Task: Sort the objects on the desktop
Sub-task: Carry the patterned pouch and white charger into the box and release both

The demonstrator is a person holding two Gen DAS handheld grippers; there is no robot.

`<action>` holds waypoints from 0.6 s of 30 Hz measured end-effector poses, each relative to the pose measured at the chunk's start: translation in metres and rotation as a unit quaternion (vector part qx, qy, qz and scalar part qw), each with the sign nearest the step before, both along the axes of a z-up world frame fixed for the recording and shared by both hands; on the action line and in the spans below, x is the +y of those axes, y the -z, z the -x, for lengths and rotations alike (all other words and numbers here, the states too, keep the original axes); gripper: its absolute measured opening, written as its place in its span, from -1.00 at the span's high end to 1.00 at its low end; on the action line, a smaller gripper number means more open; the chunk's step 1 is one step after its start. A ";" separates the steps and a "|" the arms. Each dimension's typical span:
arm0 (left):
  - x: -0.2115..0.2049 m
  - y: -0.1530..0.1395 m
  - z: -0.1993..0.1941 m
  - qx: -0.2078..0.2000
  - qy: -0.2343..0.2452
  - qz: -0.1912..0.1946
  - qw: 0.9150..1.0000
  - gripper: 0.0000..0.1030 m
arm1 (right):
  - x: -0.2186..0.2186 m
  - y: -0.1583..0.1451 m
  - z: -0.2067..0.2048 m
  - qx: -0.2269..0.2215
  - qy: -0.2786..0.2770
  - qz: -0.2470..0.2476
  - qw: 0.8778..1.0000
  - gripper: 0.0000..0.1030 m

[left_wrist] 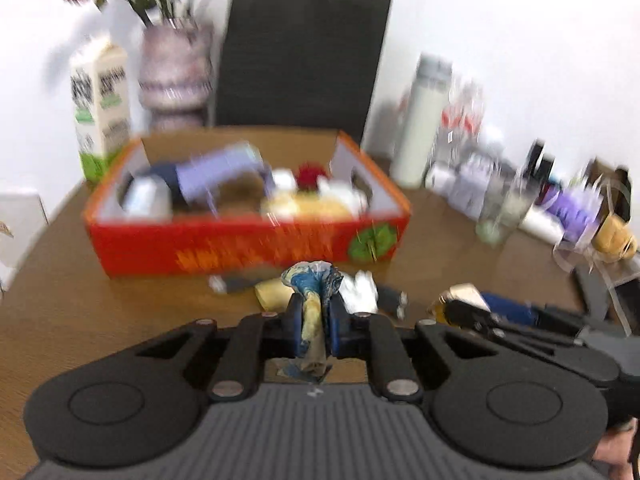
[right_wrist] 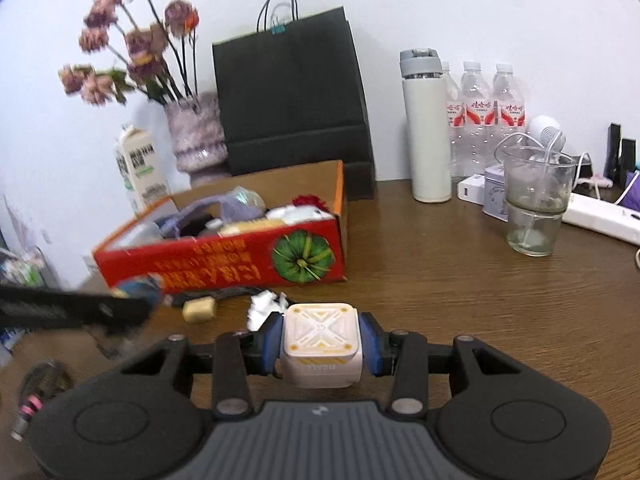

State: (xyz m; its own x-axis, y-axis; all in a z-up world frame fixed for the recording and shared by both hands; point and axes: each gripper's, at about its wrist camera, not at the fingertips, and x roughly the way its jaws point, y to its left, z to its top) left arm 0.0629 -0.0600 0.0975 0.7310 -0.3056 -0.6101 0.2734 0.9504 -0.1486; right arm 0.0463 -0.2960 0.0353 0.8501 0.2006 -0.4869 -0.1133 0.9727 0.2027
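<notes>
Left tool [left_wrist: 314, 320] pinches a crumpled blue-and-yellow printed wrapper [left_wrist: 314, 280] just above the brown wooden surface [right_wrist: 440, 280]; right tool [right_wrist: 322, 344] clamps a white cube-shaped charger [right_wrist: 320, 344]. Step: carry phase. Next: move both over the red cardboard box [right_wrist: 224, 264], then release.

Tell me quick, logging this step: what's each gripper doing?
Left gripper: closed on a blue-and-yellow crumpled wrapper.
Right gripper: closed on a white cube.
</notes>
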 end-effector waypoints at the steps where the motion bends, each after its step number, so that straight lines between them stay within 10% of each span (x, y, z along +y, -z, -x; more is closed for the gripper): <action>1: 0.011 -0.012 -0.002 -0.006 -0.006 0.004 1.000 0.73 | -0.002 -0.005 0.001 -0.003 -0.001 -0.005 1.000 0.22; 10: 0.034 -0.062 -0.127 -0.011 -0.021 -0.008 1.000 0.73 | 0.001 -0.073 -0.047 -0.040 -0.012 -0.010 0.999 0.22; 14: 0.010 -0.027 -0.209 0.023 -0.032 -0.040 0.998 0.72 | 0.014 -0.091 -0.112 -0.013 -0.029 -0.017 0.999 0.22; 18: -0.002 0.048 -0.265 0.156 -0.043 -0.072 0.984 0.72 | 0.036 -0.087 -0.182 0.038 -0.037 0.007 0.999 0.22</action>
State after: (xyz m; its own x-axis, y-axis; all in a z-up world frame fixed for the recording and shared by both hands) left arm 0.3281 -0.0619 0.0494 0.5202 -0.1442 -0.8418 0.1527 0.9855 -0.0745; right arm 0.2286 -0.2596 0.1228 0.7938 0.2546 -0.5523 -0.1701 0.9649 0.2003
